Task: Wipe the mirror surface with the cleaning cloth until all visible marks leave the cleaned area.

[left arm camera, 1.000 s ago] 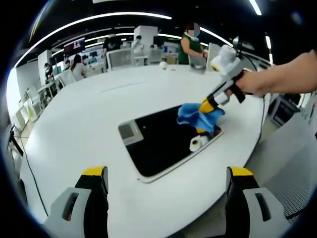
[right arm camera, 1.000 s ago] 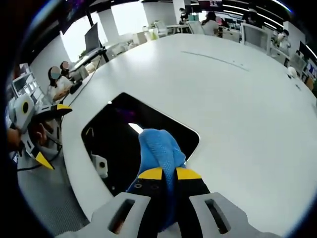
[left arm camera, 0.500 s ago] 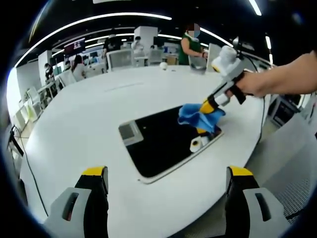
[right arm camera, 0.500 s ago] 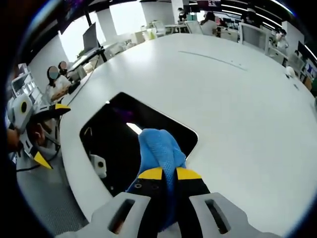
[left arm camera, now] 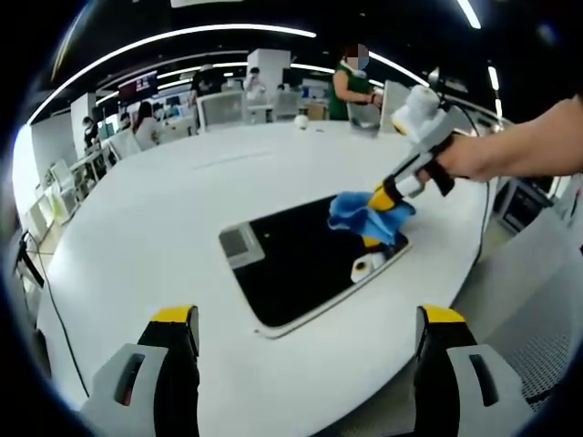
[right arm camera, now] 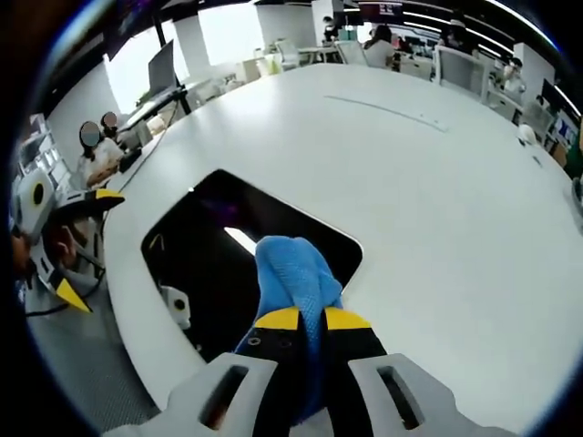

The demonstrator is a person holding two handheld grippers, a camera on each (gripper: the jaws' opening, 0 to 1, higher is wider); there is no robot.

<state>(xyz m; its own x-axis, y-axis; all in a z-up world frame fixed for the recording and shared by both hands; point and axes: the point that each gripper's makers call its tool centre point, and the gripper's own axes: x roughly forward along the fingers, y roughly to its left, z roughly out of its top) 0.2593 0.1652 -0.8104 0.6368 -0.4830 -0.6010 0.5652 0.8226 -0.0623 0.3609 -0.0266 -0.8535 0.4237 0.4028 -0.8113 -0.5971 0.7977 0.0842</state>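
A dark rectangular mirror (left arm camera: 291, 255) (right arm camera: 200, 246) lies flat on the round white table (left arm camera: 146, 228). My right gripper (right arm camera: 310, 320) is shut on a blue cleaning cloth (right arm camera: 291, 273), which rests on the mirror's edge nearest that gripper. In the left gripper view the same right gripper (left arm camera: 383, 196), held by a hand, presses the blue cloth (left arm camera: 360, 209) onto the mirror's far right corner. My left gripper (left arm camera: 301, 323) hangs open over the table's near edge, short of the mirror, with nothing between its jaws. In the right gripper view, that left gripper (right arm camera: 55, 237) appears at the far left.
The mirror reflects a small white gripper part (left arm camera: 364, 264) and ceiling lights. A small white object (left arm camera: 300, 118) sits at the table's far side. Chairs, desks and several people fill the office behind. A person in green (left arm camera: 351, 86) stands beyond the table.
The right gripper's view has shifted slightly over the mirror with the cloth still held; the left gripper has stayed put.
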